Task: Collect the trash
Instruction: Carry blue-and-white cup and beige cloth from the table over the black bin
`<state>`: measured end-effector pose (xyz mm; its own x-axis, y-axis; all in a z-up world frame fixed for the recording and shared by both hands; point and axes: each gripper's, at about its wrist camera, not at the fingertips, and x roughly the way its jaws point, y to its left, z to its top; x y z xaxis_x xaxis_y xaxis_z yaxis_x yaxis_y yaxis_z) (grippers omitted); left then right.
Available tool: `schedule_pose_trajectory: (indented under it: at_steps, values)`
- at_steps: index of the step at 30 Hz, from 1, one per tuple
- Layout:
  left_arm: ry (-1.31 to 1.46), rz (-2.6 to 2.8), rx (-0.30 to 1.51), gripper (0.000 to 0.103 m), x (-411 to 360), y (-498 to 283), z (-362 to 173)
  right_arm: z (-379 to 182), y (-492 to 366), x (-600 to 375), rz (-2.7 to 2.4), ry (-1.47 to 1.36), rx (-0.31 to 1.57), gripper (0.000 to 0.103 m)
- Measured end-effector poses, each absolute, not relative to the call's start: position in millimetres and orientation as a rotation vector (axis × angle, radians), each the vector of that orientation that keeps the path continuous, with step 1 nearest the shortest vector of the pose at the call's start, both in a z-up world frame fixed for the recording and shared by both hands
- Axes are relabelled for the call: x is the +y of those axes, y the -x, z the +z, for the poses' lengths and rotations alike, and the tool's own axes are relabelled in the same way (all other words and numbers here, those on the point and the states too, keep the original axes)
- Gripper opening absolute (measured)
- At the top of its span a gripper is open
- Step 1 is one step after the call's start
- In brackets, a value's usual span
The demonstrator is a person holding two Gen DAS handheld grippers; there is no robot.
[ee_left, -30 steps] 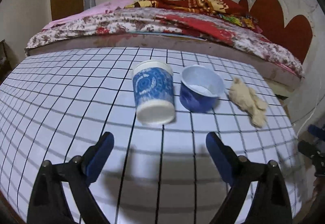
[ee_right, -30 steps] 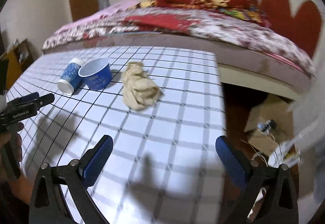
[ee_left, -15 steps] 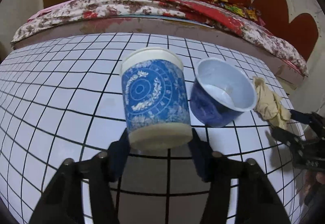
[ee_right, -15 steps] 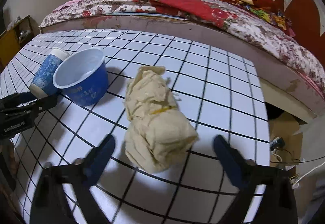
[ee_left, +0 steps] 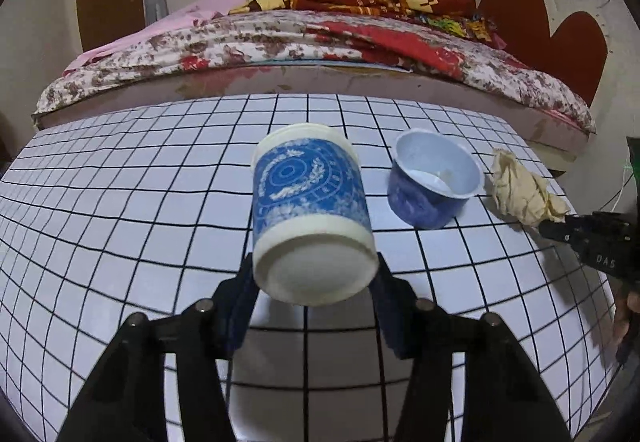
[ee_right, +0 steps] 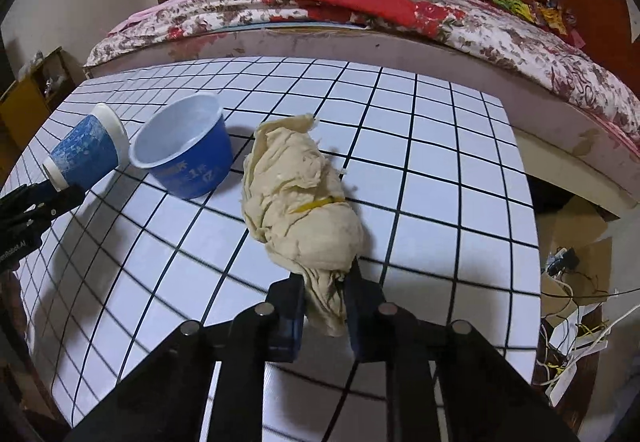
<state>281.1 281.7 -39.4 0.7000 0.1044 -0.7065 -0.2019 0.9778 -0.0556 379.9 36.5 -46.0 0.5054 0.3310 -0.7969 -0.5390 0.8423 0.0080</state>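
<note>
A blue-patterned paper cup is tipped with its white base toward the left wrist camera. My left gripper has its jaws closing on the cup's base, and both pads press on it. To the cup's right on the checked table stands an empty blue plastic bowl. A crumpled beige rag with a yellow band lies right of the bowl. My right gripper is shut on the rag's near end. The right wrist view shows the cup tilted at the far left, in the left gripper.
A bed with floral and red blankets runs along the table's far edge. Beyond the table's right edge the floor holds cardboard and tangled cables. A wooden shelf stands at the left. A hand holds the right gripper.
Both grippers moved forward and closed from wide open. The left one gripped the cup's base and tipped it back. The right one pinched the rag's near end.
</note>
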Motion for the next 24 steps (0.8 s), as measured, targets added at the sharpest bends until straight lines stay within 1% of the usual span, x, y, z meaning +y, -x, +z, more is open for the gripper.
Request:
schedule_pose_trajectory:
  at_steps: [9, 17, 24]
  values:
    - [0.099, 0.120, 0.728, 0.055, 261, -243, -28, -21, -343, 2, 0.524, 0.259, 0.841, 0.018]
    - [0.092, 0.069, 0.684, 0.055, 231, -209, -13, 16, -292, -69, 0.500, 0.179, 0.775, 0.018]
    - [0.076, 0.013, 0.648, 0.055, 193, -186, 0, 28, -246, -119, 0.474, 0.133, 0.752, 0.018]
